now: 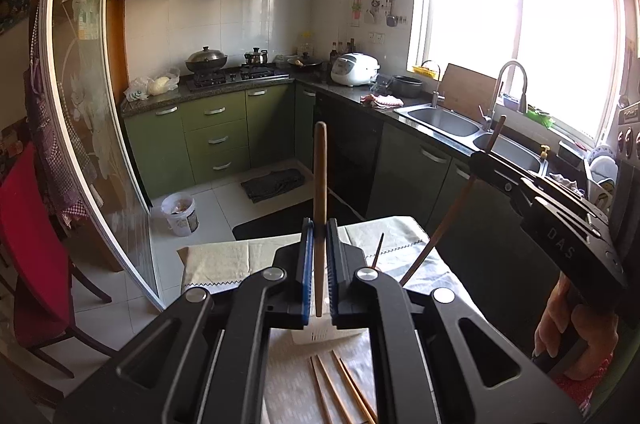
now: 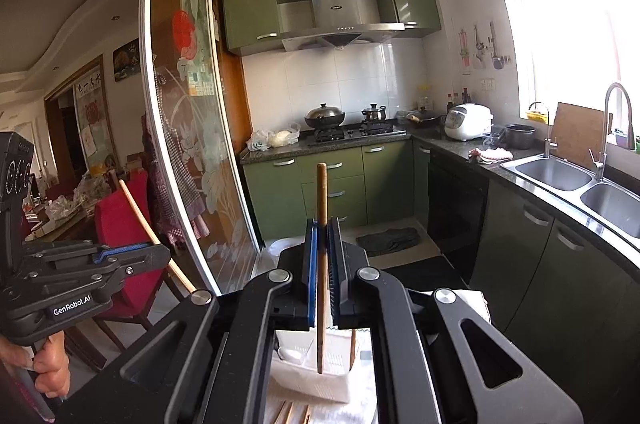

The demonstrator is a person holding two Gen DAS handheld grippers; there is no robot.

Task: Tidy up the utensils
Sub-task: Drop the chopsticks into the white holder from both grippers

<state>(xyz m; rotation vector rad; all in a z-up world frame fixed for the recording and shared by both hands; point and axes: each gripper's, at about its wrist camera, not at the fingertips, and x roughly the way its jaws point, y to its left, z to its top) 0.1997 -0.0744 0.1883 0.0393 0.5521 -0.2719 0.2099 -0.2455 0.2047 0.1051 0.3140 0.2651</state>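
Wooden chopsticks: left tongs [image 1: 319, 252] clamped one chopstick [image 1: 319, 184]; right tongs [image 2: 323, 256] clamped another [image 2: 321, 208], above white basket [image 2: 312, 380].

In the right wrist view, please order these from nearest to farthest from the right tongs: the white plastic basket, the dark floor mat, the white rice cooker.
1. White plastic basket: just below the right tongs.
2. Dark floor mat: on the floor ahead.
3. White rice cooker: on the far counter, right.
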